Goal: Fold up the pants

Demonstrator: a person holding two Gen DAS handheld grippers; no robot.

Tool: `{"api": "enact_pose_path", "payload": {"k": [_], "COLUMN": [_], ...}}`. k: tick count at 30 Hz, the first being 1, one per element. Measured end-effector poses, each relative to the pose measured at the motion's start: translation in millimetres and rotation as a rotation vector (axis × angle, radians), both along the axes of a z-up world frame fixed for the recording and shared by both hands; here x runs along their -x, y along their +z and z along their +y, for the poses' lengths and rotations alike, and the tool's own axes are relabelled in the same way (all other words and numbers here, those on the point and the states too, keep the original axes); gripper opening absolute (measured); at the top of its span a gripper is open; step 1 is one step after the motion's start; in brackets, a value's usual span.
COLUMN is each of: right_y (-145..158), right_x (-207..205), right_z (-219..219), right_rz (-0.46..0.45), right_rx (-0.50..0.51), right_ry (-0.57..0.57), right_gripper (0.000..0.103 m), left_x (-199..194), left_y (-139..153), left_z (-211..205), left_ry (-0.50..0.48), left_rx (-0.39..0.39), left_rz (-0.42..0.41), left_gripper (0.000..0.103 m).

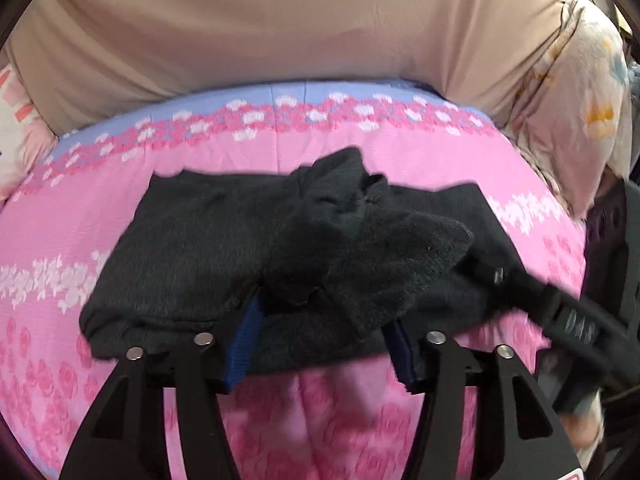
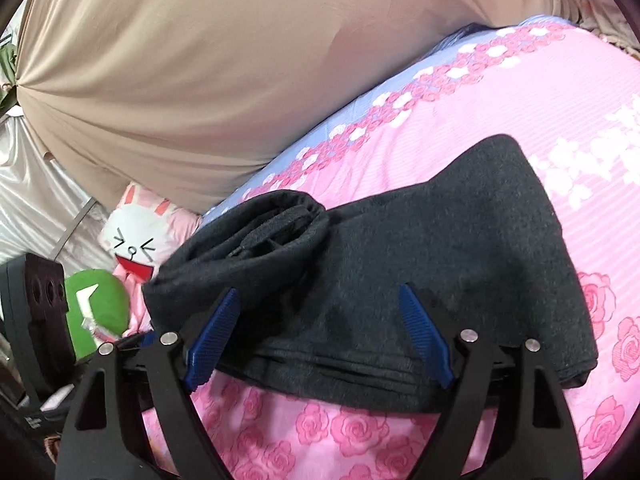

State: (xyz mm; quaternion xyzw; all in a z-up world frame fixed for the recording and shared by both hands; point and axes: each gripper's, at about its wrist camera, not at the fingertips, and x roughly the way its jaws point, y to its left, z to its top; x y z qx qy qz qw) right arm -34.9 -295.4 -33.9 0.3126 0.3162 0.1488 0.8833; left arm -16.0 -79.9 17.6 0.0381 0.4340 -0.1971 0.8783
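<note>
Both claws spread open, left claw (image 1: 324, 344), right claw (image 2: 320, 336), dark pants (image 2: 400, 280) bunched just ahead

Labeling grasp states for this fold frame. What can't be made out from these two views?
- Left wrist: the left gripper fingertips are buried in the dark pants; whether cloth is pinched is hidden.
- Left wrist: the right gripper is motion-blurred; its fingers merge with the pants.
- Right wrist: the pants' lower layers are covered by the top fold.
- Both: the pink bedspread is cut off by the lens edge.
</note>
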Motion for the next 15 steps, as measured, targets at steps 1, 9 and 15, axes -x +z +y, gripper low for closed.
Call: {"api": "enact_pose_path", "payload": {"k": [1,9,15], "right_y": [0,-9,-11], "right_x": [0,-10,-21], "right_z": [1,11,39], "right_rz": [0.005,0.066,0.123], "right_rx": [-0.005,-0.217,-0.115], "right_ry": [0.013,0.144,0.146], "right_gripper": [0.082,0.089,0.093], "left_x": [4,27,32], "left_y": [-1,19,29], "left_z": [10,62,101], "left_ry": [-0.016,0.013,0.075], "left_rx": [0.025,0.095,0.108], "left_rz": [0.014,-0.038,-0.096], "left_gripper": [0.072,0.078,0.083]}}
